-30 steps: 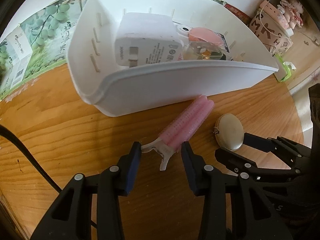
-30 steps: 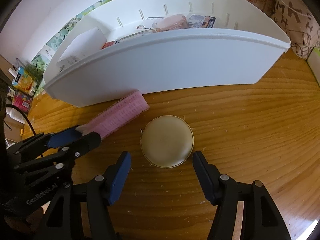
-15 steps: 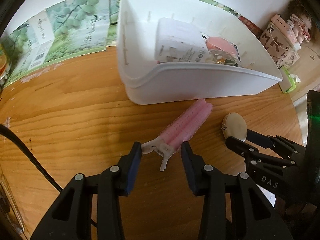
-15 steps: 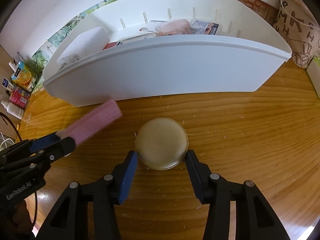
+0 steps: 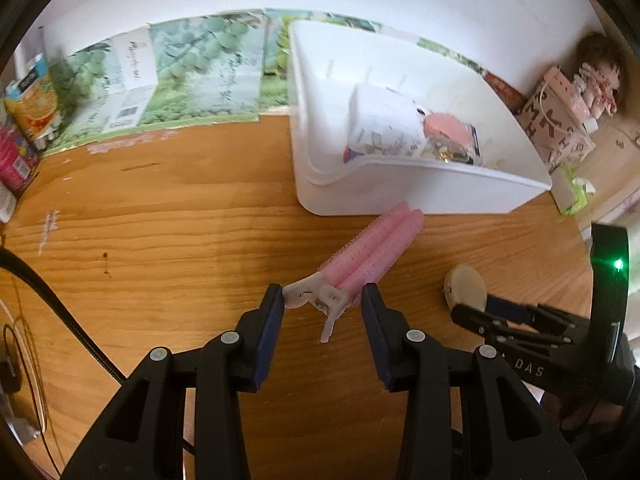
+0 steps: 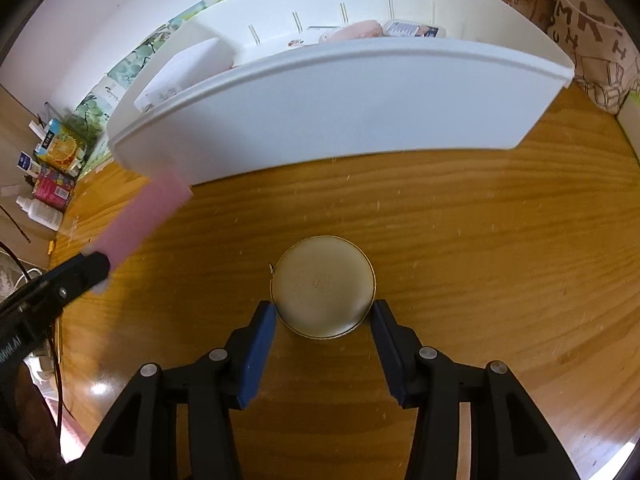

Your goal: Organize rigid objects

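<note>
My left gripper (image 5: pixel 322 307) is shut on a pink hair-roller clip (image 5: pixel 370 252), gripping its white clip end and holding it above the wooden table; it shows blurred in the right wrist view (image 6: pixel 148 216). My right gripper (image 6: pixel 324 320) is shut on a round cream compact (image 6: pixel 323 286), its pads against both sides; it also shows in the left wrist view (image 5: pixel 466 288). A white storage bin (image 6: pixel 340 100) stands behind, holding a white charger block (image 5: pixel 380 126) and other small items.
Green printed boxes (image 5: pixel 192 76) line the wall at the back left. Juice cartons and bottles (image 6: pixel 52 168) stand at the far left. A patterned bag (image 5: pixel 556 124) stands right of the bin. A black cable (image 5: pixel 48 304) crosses the table's left.
The left gripper has lifted the pink clip up and away from the bin. The right gripper's fingers have closed in onto the compact.
</note>
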A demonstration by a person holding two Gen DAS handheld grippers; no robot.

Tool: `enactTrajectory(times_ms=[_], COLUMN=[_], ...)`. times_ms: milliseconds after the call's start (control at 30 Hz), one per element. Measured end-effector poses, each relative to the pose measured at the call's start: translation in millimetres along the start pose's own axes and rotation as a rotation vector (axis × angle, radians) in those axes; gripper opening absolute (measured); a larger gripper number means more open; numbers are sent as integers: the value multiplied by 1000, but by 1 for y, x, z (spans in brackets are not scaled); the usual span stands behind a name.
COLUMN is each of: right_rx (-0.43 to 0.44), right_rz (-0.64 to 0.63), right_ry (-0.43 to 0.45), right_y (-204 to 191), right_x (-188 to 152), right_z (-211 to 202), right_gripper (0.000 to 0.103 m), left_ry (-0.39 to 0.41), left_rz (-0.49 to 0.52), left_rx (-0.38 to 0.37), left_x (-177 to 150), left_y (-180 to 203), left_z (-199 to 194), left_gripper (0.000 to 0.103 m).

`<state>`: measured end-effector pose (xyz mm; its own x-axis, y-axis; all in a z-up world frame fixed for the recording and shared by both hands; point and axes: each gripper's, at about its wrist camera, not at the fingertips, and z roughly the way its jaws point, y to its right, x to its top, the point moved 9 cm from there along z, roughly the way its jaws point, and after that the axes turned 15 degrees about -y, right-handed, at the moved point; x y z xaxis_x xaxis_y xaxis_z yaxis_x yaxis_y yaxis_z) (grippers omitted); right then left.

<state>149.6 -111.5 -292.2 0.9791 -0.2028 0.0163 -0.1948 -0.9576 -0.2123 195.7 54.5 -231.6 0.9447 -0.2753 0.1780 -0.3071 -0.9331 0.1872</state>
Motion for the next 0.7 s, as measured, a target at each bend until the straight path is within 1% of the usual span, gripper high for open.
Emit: enactTrajectory(times_ms=[100,267,400,433,467,500,600,700], right_rx=[3,-1,-33,-35,-25,-25,-75,-93], right_rz=[-3,-23,-35,-35,-38,-42,-64,-84], right_ry=[6,28,55,60,68,77,106,122], right_y=[-1,-4,2,2,1,2,1,1], right_x=[-5,-14,-18,-18,-18,-16,-9,-6], right_z=[-5,-20,-33,-36,-40,-44,-54,-60], right_gripper=[49,49,48,44,29,23,22,22], left_ry=[37,125,206,222,244,253,274,276], left_rz=[-21,-44,-64,-64,-66,-70,-86,-82], left_rx=[-4,-10,-25,-28,-40,-52,-90,-88], left_x=[0,5,14,16,19,21,27,27], left_y=[-6,-15,-22,-23,-23,-23,-24,-24], left_z=[-11,-35,-57,-61,-67,-70,-76,-76], left_gripper=[43,42,39,27,15,9,9,9])
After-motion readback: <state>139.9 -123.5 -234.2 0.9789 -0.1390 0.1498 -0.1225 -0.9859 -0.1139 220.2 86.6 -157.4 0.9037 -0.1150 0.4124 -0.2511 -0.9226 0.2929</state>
